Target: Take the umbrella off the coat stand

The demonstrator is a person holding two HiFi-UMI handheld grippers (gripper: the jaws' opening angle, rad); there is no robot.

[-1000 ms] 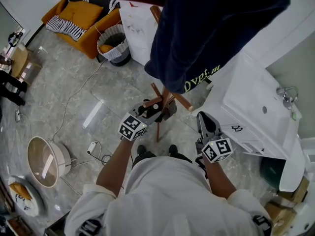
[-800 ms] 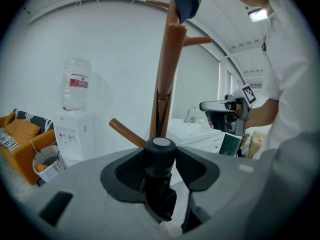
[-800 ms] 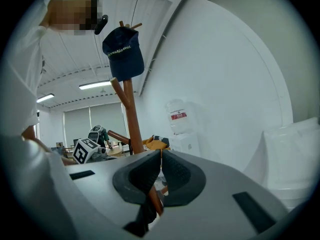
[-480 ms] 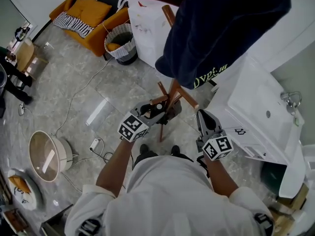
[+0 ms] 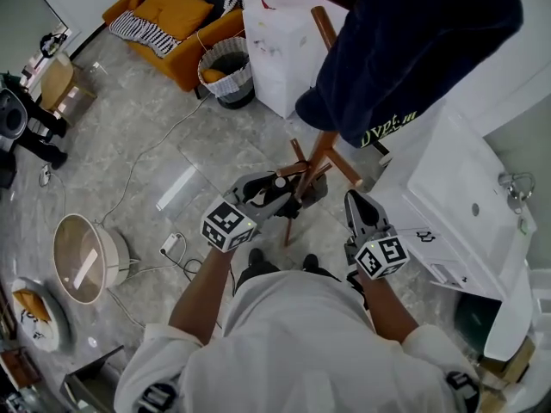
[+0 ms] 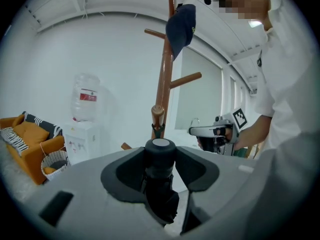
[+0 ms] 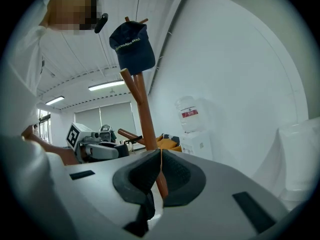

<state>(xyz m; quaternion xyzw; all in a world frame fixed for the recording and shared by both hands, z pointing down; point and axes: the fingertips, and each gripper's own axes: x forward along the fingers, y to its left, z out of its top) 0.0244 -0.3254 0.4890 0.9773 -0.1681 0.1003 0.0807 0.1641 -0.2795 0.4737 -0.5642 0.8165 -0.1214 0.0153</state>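
Note:
A folded black umbrella [image 6: 160,184] with a white-capped handle end [image 5: 278,181] sits upright between my left gripper's [image 5: 282,193] pads, which press on it from both sides. It hangs close to the wooden coat stand [image 5: 320,144], just under a short peg [image 6: 158,111] where a thin dark loop dangles. A navy cap [image 6: 181,24] tops the stand. My right gripper [image 5: 362,209] hovers to the right of the stand, its pads [image 7: 150,171] touching with nothing held.
A white washbasin unit [image 5: 456,196] stands close on the right. Behind the stand are a water dispenser [image 5: 284,37], a woven basket [image 5: 225,71] and an orange sofa [image 5: 172,20]. A round appliance [image 5: 82,256] and cables [image 5: 172,248] lie on the floor at left.
My left gripper has risen a little with the umbrella, staying next to the stand. The right gripper has barely shifted.

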